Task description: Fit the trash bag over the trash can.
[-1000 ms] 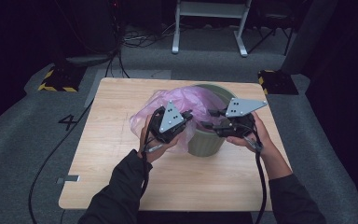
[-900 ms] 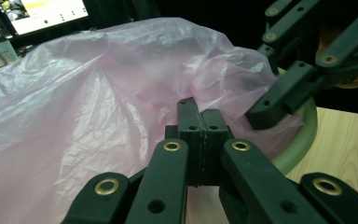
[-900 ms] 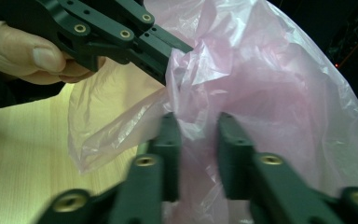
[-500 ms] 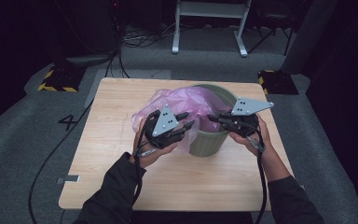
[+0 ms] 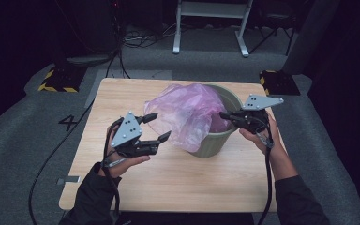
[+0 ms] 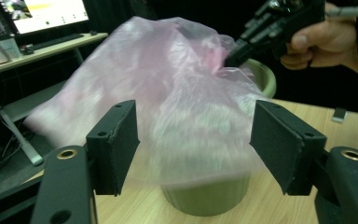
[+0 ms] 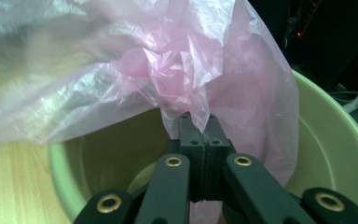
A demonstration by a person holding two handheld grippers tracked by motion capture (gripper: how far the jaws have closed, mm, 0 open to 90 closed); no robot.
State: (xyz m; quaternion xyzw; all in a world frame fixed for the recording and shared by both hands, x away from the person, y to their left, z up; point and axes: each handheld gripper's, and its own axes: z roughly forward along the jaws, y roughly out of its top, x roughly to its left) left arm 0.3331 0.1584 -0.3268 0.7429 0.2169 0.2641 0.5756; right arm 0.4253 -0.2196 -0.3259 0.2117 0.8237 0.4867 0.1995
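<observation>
A pink plastic bag (image 5: 187,112) billows over the left side of a green bucket (image 5: 215,143) in the middle of the wooden table. My left gripper (image 5: 159,126) hangs just left of the bag, its jaws just opened wide with nothing between them. In the left gripper view the bag (image 6: 168,93) hangs beyond the left gripper (image 6: 193,144), above the bucket (image 6: 209,196). My right gripper (image 5: 225,115) reaches over the bucket's right rim, shut on a fold of the bag. In the right gripper view the right gripper (image 7: 198,128) pinches the bag (image 7: 182,70) above the bucket's rim (image 7: 326,135).
The wooden table (image 5: 122,98) has bare surface left of and in front of the bucket. Cables trail from both grippers toward the near edge. Beyond the table are a grey floor, black-and-yellow blocks (image 5: 56,79) and a white stand (image 5: 211,28).
My left gripper has let go of the bag, opened, and drawn back to the left and nearer the front edge. My right gripper has shifted a little right, holding the bag.
</observation>
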